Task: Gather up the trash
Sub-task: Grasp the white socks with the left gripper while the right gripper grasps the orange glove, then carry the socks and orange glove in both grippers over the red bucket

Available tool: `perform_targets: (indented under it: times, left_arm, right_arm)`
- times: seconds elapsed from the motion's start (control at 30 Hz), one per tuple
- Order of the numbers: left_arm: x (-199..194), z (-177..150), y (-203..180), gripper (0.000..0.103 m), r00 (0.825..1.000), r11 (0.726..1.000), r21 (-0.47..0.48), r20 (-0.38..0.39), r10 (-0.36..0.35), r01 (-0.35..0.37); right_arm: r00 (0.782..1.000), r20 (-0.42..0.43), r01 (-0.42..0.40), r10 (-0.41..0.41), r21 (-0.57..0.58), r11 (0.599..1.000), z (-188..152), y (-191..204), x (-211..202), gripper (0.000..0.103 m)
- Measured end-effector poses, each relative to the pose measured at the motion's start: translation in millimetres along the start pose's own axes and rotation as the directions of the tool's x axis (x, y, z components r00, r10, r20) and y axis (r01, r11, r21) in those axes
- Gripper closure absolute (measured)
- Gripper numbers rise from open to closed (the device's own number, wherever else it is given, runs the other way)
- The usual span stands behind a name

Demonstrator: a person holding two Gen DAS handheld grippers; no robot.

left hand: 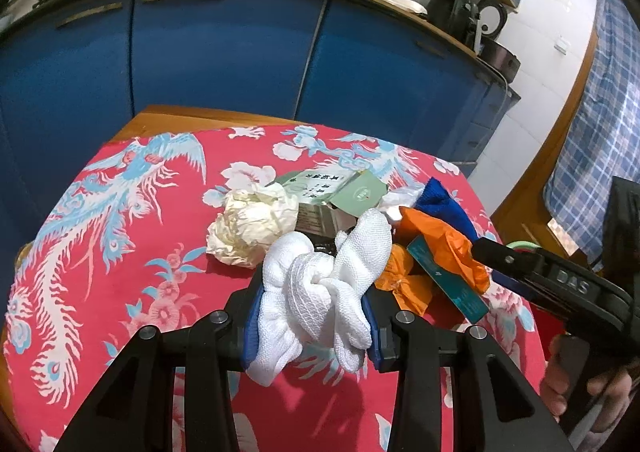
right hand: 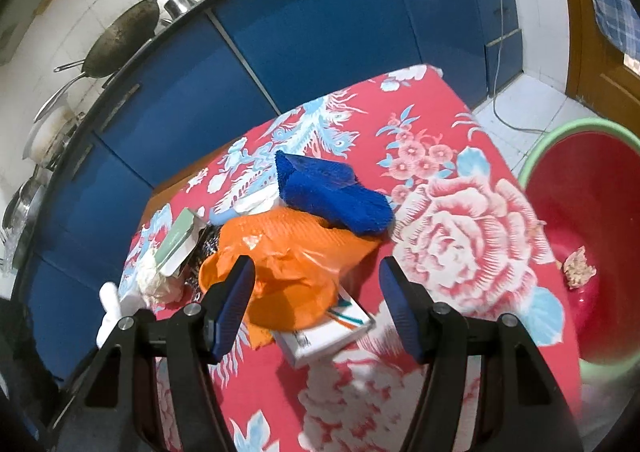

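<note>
Gripping a knotted white cloth [left hand: 324, 284] at lower centre of the left wrist view, the left gripper [left hand: 316, 316] pinching it between its blue pads, jaws pressed onto the bundle and holding it above the red floral tablecloth [left hand: 120, 252]. Hovering over the rest of the pile in the right wrist view: the right gripper [right hand: 316, 292] with jaws spread wide and holding nothing, an orange plastic bag [right hand: 288, 264] lying between and just beyond the fingers.

Sitting in the middle of both frames, the remaining trash: a crumpled ball of pale paper [left hand: 250, 226] at centre left of the left view, a green printed carton [left hand: 340, 192] behind it, a blue cloth [right hand: 332, 192] above the orange bag, and a teal and white box [right hand: 332, 328] partly under the bag, touching it. Showing at the right edge of the right view, a red bin with a green rim [right hand: 576, 212], just beside the table and holding a small scrap already.

Judging the step as mid-collection: one item lifted, most of the pile not yet cleared. Calling next, probably, for carrying the white cloth rightward across the table to the bin and releasing it over the opening, and for lowering the open right jaws around the orange bag before closing. Watching for the bag dragging the box along, being draped over it.
</note>
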State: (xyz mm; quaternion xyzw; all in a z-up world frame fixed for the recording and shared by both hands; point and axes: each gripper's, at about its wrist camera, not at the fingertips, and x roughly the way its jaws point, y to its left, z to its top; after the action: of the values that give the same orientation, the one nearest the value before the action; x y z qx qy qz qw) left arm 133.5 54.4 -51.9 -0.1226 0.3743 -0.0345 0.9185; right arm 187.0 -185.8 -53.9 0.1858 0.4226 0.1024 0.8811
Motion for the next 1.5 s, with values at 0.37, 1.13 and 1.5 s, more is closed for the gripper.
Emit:
perform_targets:
  times: [0.37, 1.13, 1.5]
  left_arm:
    - [1, -1, 5, 0.061, 1.000, 1.000, -0.010, -0.008, 0.004, -0.004]
    - [-20, -2, -18, 0.061, 0.999, 0.999, 0.030, 0.021, -0.037, 0.036]
    - [-32, -3, -30, 0.061, 0.997, 0.997, 0.049, 0.030, -0.067, 0.065]
  right_arm:
    - [0.997, -0.063, -0.035, 0.038, 0.038, 0.999, 1, -5, 29, 0.049]
    - [0.985, 0.127, -0.105, 0.119, -0.113, 0.988, -5, 14, -56, 0.097]
    - [0.964, 0.207, -0.146, 0.166, -0.110, 0.983, -3, 11, -101, 0.097]
